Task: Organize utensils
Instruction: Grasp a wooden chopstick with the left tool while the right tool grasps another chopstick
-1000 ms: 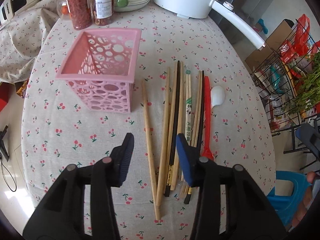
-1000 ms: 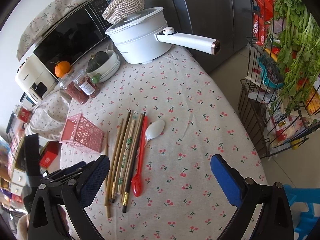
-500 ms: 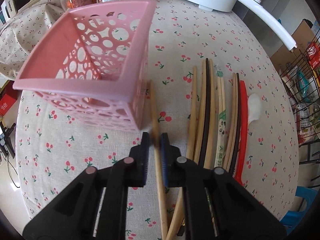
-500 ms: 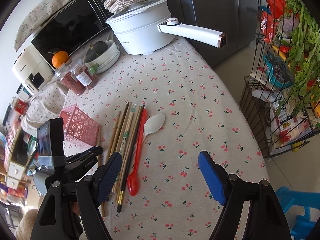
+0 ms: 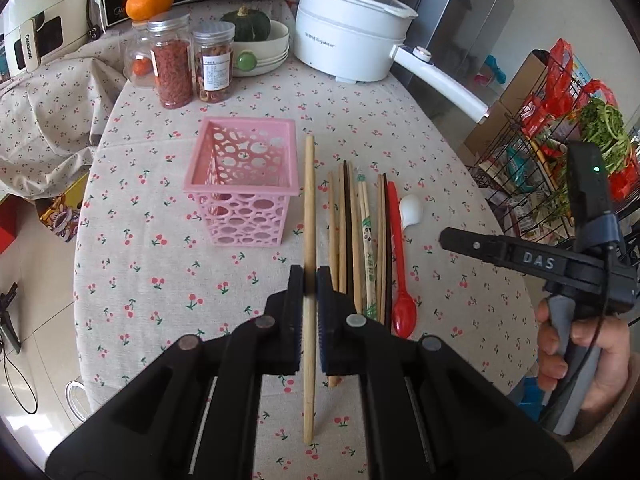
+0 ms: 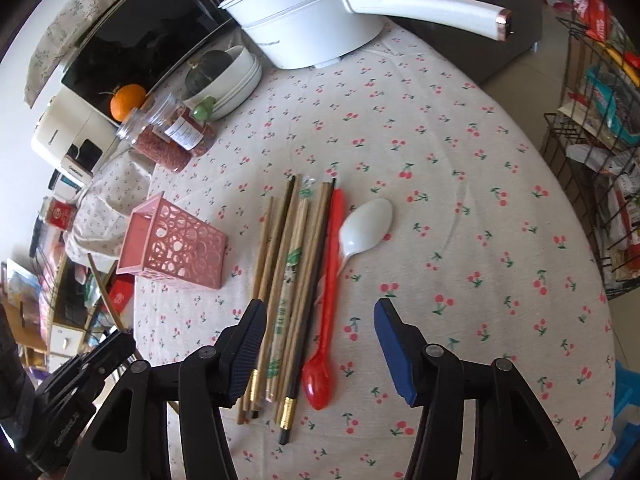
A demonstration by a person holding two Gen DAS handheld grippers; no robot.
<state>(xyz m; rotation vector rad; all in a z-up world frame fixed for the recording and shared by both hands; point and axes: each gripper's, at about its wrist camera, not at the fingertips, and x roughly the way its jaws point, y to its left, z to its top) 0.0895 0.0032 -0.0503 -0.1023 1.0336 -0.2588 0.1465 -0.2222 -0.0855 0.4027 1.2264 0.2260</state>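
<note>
The single light wooden chopstick [image 5: 309,216] is clamped near its middle between the 2 fingers of the left gripper [image 5: 310,280] and is raised off the table. Its far end reaches toward the right-hand rim of the pink perforated plastic basket [image 5: 244,184]; its near end projects back under the gripper. The basket stands upright on the cherry-print tablecloth [image 5: 160,256].

To the right of the held chopstick, the remaining bundle of wooden and dark chopsticks [image 5: 356,232] lies flat on the cloth, roughly parallel and touching one another. The long red plastic spoon [image 5: 398,256] lies against the bundle's right edge, bowl toward the camera. The white plastic spoon [image 5: 410,210] lies just beside the red handle.

The right gripper [image 6: 320,344] hovers over the near ends of the bundle and the red spoon, its 2 blue-padded fingers spread wide and grasping nothing.

At the far side of the table stand 2 clear jars with silver lids [image 5: 188,64], a stack of white bowls holding a green squash [image 5: 260,46] and a white electric pot with a long handle [image 5: 352,40].
</note>
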